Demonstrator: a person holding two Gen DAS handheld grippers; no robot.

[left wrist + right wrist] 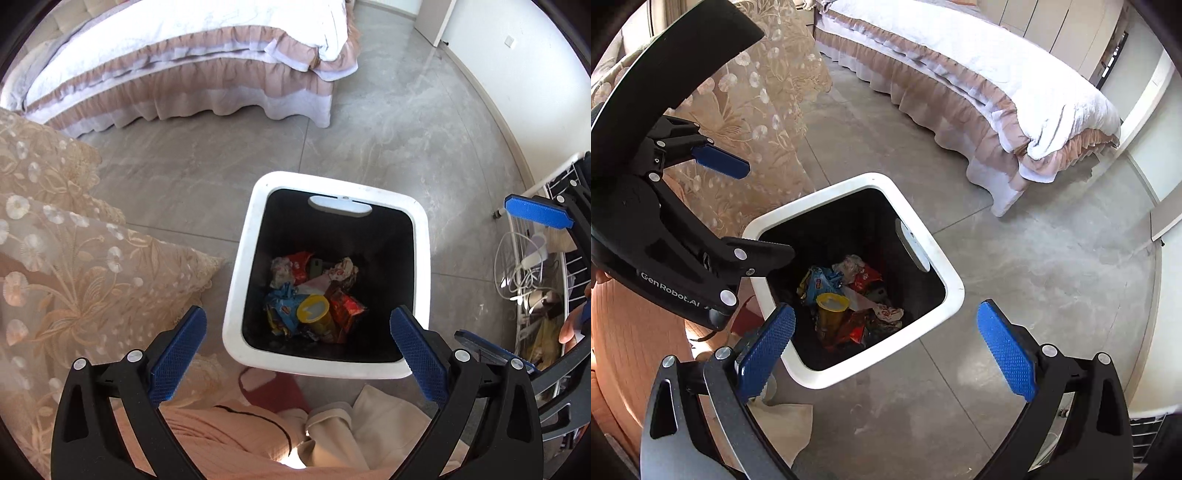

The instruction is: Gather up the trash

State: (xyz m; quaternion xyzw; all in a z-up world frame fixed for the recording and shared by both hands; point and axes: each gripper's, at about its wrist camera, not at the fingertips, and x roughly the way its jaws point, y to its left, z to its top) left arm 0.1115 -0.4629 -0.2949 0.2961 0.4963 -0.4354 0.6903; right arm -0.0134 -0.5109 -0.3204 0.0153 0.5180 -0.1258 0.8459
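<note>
Both grippers hang over the bin (236, 295) and both are empty. The left gripper (297, 341) has its jaws spread wide, nothing between the blue pads (177, 350), and the bin's opening sits straight ahead of it, just past the fingertips. The right gripper (886, 347) is likewise spread, holding nothing, with the bin ahead and slightly left of its pads. Down in the bin lies the trash (314, 295): crumpled wrappers, a blue snack bag (820, 282), a red packet (345, 308) and a yellow cup (831, 310) on top. From the right wrist view, the left gripper shows off to the left, above the bin's rim. A bed (192, 66) stands beyond the bin, and a lace curtain (55, 229) hangs left of the left gripper.
</note>
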